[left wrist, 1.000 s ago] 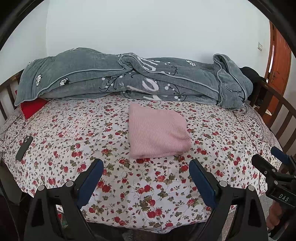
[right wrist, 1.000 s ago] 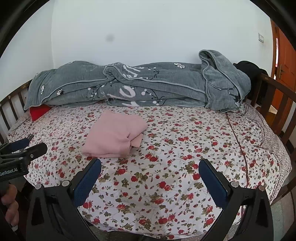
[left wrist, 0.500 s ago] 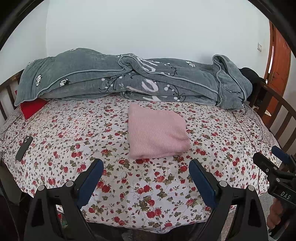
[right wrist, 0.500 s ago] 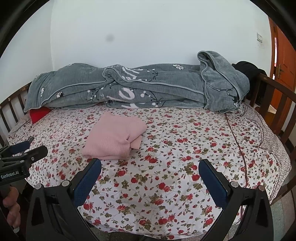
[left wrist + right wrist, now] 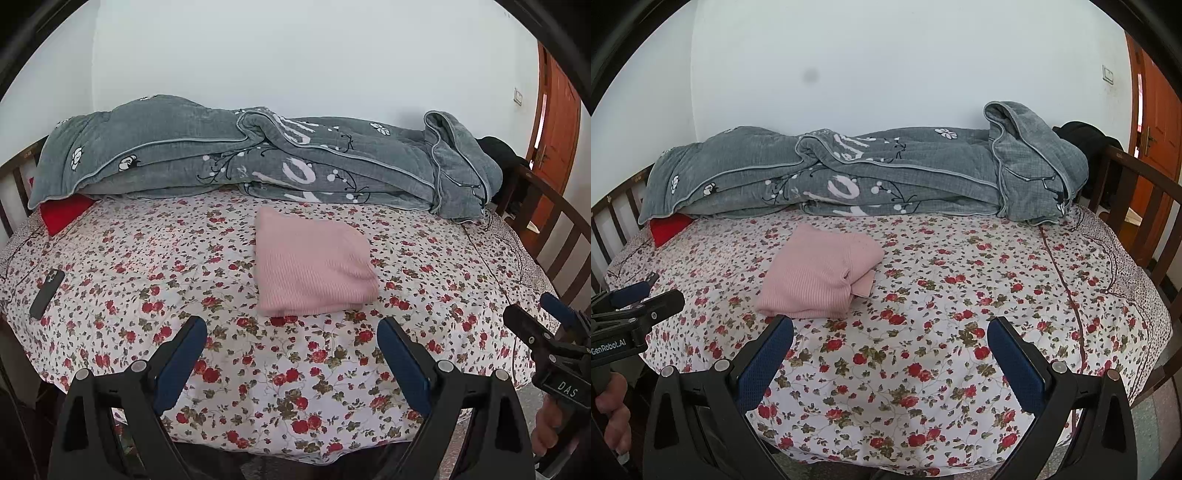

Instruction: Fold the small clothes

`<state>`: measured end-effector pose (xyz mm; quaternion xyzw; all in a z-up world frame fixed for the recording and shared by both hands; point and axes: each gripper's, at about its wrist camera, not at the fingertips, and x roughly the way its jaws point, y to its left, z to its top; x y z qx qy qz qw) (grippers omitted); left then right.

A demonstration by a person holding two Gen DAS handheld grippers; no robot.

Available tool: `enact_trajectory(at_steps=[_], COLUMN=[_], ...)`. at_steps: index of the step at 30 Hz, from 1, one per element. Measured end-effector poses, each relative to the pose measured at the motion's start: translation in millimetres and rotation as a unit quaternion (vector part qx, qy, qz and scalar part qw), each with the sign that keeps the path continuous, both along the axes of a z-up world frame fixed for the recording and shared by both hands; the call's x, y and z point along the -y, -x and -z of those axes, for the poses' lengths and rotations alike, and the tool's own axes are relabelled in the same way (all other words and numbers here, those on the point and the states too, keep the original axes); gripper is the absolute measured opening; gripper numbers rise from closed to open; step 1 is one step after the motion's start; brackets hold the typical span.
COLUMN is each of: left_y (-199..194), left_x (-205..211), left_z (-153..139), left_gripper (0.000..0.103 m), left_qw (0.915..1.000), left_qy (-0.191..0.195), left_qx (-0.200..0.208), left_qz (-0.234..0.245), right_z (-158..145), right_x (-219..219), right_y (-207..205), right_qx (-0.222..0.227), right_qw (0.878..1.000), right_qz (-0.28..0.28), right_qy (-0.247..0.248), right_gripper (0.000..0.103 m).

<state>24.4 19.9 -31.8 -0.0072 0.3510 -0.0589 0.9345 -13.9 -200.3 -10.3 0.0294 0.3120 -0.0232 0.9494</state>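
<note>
A folded pink knit garment (image 5: pixel 314 264) lies flat on the flowered bed sheet (image 5: pixel 184 280) in the middle of the bed; it also shows in the right wrist view (image 5: pixel 820 271), left of centre. My left gripper (image 5: pixel 291 328) is open and empty, held back over the bed's near edge, short of the garment. My right gripper (image 5: pixel 890 332) is open and empty, also near the front edge, to the right of the garment. Each gripper shows at the edge of the other's view: the right one (image 5: pixel 543 328) and the left one (image 5: pixel 642 299).
A rolled grey quilt (image 5: pixel 258 155) lies along the wall at the back. A red pillow (image 5: pixel 64 214) pokes out at the back left. A dark phone (image 5: pixel 46 288) lies on the sheet at left. Wooden rails (image 5: pixel 561 236) border the bed; an orange door (image 5: pixel 557 122) is at right.
Both grippers have drawn back slightly from the bed and stayed open. The pink garment has not moved.
</note>
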Motion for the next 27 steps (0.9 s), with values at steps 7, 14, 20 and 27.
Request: enact_trajectory(at_steps=[7, 14, 20, 27], left_y=[0.0, -0.1, 1.0, 0.8], left_x=[0.0, -0.4, -0.9, 1.3], left_z=[-0.1, -0.6, -0.1, -3.4], left_gripper=[0.094, 0.094, 0.094, 0.094], left_qw=[1.0, 1.0, 1.0, 1.0], left_qy=[0.0, 0.001, 0.001, 0.001], left_qx=[0.001, 0.001, 0.002, 0.008], left_qz=[0.0, 0.0, 0.0, -0.004], right_z=[-1.0, -1.6, -2.1, -3.3], right_x=[0.5, 1.0, 1.1, -3.1], right_y=[0.5, 0.9, 0.8, 1.8], right_qx=[0.0, 0.0, 0.0, -0.001], right_qw=[1.0, 1.0, 1.0, 1.0], right_qz=[0.003, 0.004, 0.004, 0.004], right_qy=[-0.003, -0.005, -0.005, -0.003], right_gripper=[0.103, 0.103, 0.103, 0.103])
